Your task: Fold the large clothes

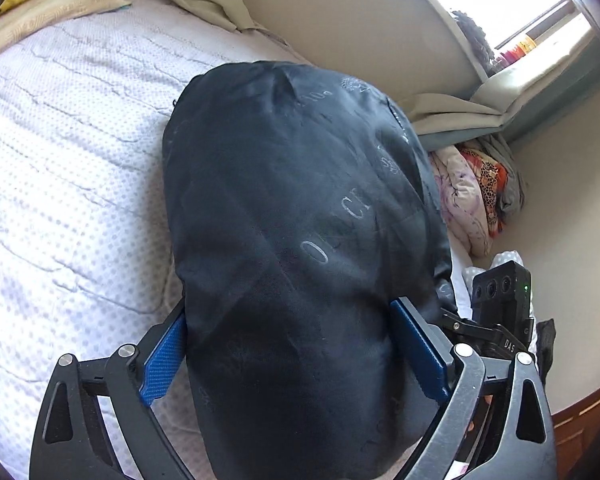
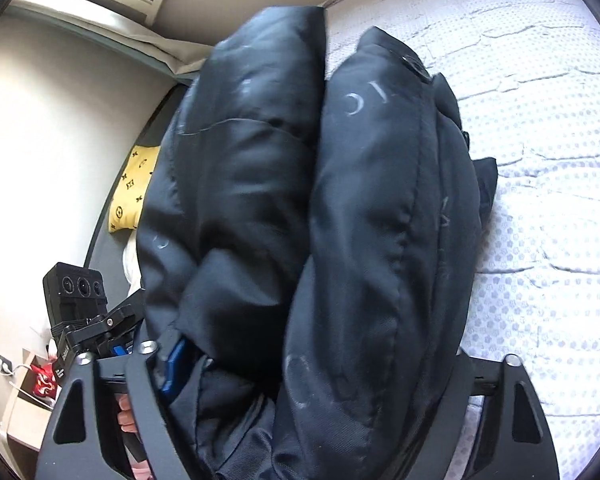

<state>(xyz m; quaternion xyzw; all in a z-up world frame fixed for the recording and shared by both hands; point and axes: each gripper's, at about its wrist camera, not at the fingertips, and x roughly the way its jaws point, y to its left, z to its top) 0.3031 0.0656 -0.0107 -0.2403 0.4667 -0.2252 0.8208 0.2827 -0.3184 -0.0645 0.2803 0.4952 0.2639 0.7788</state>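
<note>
While both claws clamp wide on the folded dark jacket [image 1: 300,220], we keep its bulk compressed above the bed [image 1: 60,160].

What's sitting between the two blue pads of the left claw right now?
The folded black padded jacket fills the gap between the left claw's blue pads, bulging above them over the white bedspread. The left wrist view shows it.

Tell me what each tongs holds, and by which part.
Both hold the black jacket, bundled over the bed. Left tongs squeeze its thick near end; right tongs straddle two padded folds. The exact part cannot be told.
</note>
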